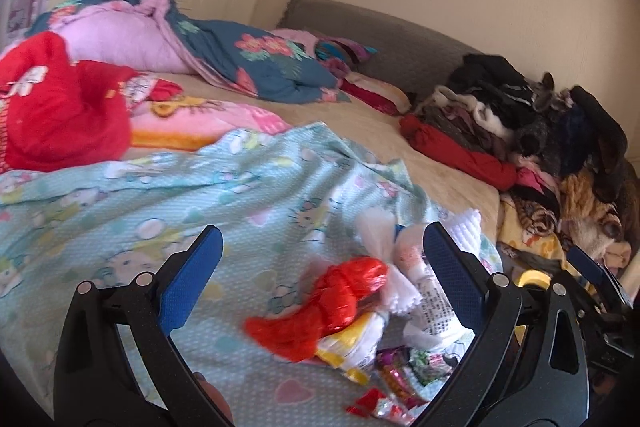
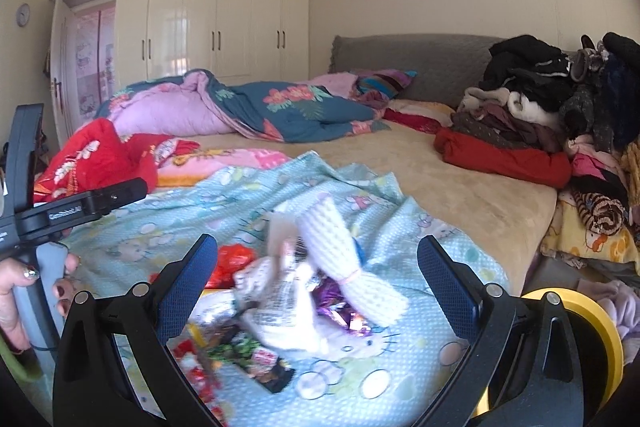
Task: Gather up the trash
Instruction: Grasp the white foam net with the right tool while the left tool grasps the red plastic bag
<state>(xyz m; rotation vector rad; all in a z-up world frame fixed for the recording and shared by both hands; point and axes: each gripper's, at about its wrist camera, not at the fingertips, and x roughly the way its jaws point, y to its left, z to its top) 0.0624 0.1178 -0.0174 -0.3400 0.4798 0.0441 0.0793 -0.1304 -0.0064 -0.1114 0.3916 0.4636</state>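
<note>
A wide bed with a beige sheet (image 2: pixel 472 187) fills the room, a grey padded headboard (image 2: pixel 420 59) behind it and cream glossy wardrobes (image 2: pixel 216 23) along the far wall. A heap of dark and red clothes (image 2: pixel 532 115) sits at its right side. A pale blue cartoon-print blanket (image 1: pixel 160 195) covers the near part. On it lies the trash: a crumpled red plastic bag (image 1: pixel 328 303), white foam netting (image 2: pixel 344 259), and small foil wrappers (image 1: pixel 404 375), loose, in no container. The left gripper (image 1: pixel 320 259) and right gripper (image 2: pixel 316 267) both gape wide above the litter, holding nothing.
</note>
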